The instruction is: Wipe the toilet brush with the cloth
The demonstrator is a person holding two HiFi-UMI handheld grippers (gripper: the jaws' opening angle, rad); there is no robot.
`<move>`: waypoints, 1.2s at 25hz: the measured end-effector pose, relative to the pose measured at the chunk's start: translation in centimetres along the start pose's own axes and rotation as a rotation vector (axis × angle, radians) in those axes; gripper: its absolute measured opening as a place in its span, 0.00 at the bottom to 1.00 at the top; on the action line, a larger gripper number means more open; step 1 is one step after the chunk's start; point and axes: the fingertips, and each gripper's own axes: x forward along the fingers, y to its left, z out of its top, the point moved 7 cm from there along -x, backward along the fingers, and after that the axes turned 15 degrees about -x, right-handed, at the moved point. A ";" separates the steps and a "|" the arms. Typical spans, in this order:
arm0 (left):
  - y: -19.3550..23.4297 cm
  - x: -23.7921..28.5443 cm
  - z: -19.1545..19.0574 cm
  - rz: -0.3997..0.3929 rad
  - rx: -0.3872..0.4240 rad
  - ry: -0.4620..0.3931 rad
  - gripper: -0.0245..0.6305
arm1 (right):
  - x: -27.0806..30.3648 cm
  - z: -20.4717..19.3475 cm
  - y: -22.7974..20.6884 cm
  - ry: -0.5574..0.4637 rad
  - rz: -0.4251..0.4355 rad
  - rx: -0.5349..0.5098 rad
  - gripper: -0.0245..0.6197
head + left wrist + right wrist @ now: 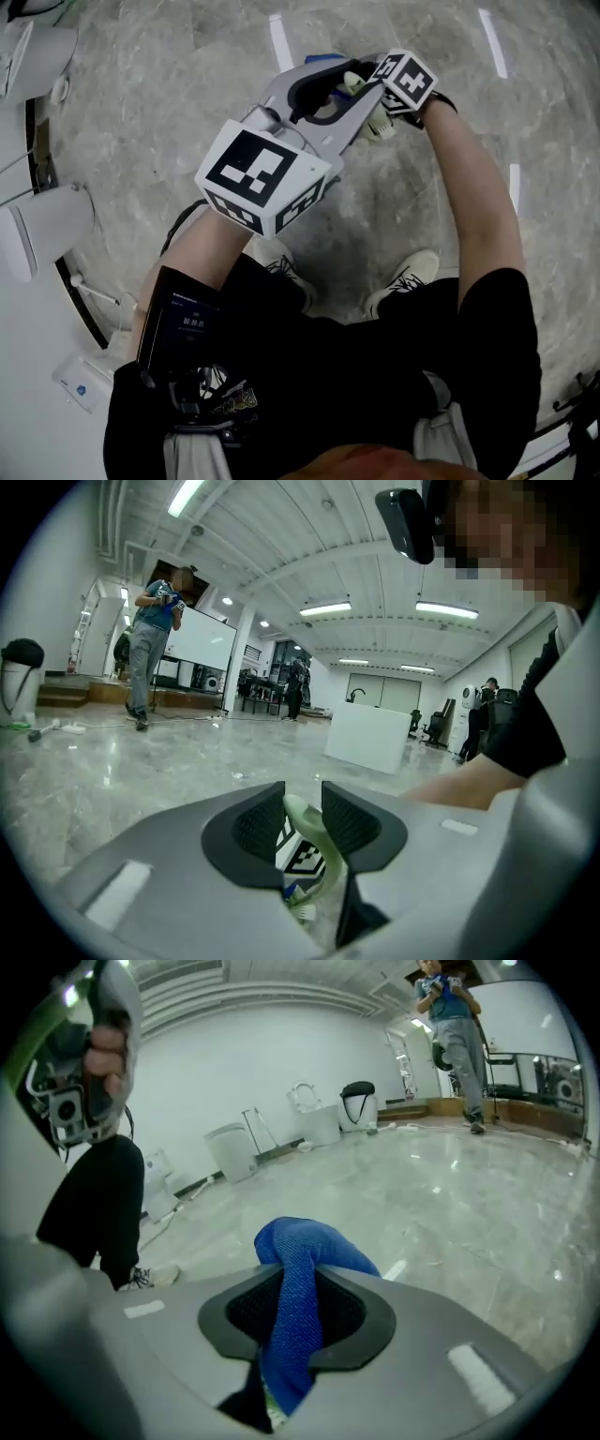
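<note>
Your grey left gripper is clamped with its black ribbed pads on a pale green plastic brush handle. Your matching right gripper pinches a blue knitted cloth. Your left forearm and right forearm reach forward, bringing the grippers close together.

Open floor ahead, white fixtures leftward

No readable text; only square marker patterns on the cube, blurred print on a screen.
</note>
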 end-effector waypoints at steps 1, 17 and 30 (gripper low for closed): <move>0.1 -0.1 -0.1 0.003 0.003 0.000 0.25 | 0.5 -0.5 -0.2 0.024 -0.015 0.004 0.18; 0.4 0.2 0.3 -0.002 0.004 0.002 0.25 | -7.4 -16.0 10.3 0.238 0.005 0.210 0.18; 0.0 0.5 -0.2 -0.012 0.015 0.009 0.25 | 0.0 -7.6 15.5 0.081 0.202 0.346 0.17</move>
